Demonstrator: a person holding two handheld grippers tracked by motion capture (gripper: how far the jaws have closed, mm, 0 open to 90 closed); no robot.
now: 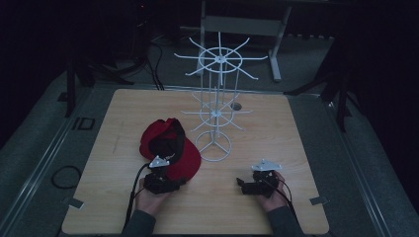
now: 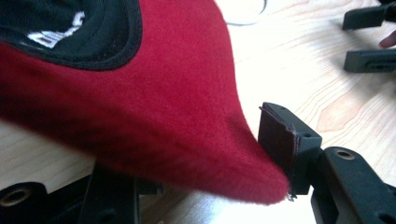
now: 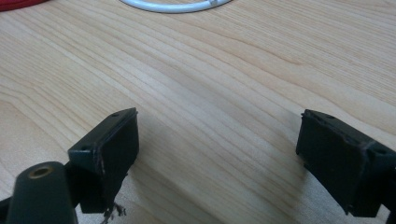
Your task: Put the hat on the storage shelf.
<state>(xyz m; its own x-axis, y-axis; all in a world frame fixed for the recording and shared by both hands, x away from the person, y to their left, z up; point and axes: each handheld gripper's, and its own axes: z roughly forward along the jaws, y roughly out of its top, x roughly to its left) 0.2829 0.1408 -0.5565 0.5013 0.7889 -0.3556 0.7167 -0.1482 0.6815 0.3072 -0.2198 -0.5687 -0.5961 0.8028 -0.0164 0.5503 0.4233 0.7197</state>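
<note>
A red cap (image 1: 168, 148) with a black lining lies upside down on the wooden table (image 1: 276, 133), left of centre. My left gripper (image 1: 175, 180) sits at the cap's near edge. In the left gripper view the red brim (image 2: 140, 107) lies across the gap between the jaws. Its tip touches the right pad (image 2: 280, 135) and it covers the left jaw. The jaws stand wide apart, so my left gripper (image 2: 196, 172) is open. My right gripper (image 1: 241, 185) rests low over bare wood, and in its own view my right gripper (image 3: 217, 149) is open and holds nothing.
A white wire rack (image 1: 217, 98) with two tiers of spoke hooks stands at mid table. Its ring base (image 1: 213, 145) is just right of the cap, and the ring base (image 3: 177, 5) lies ahead of the right jaws. A black cable coil (image 1: 65, 176) lies left of the table.
</note>
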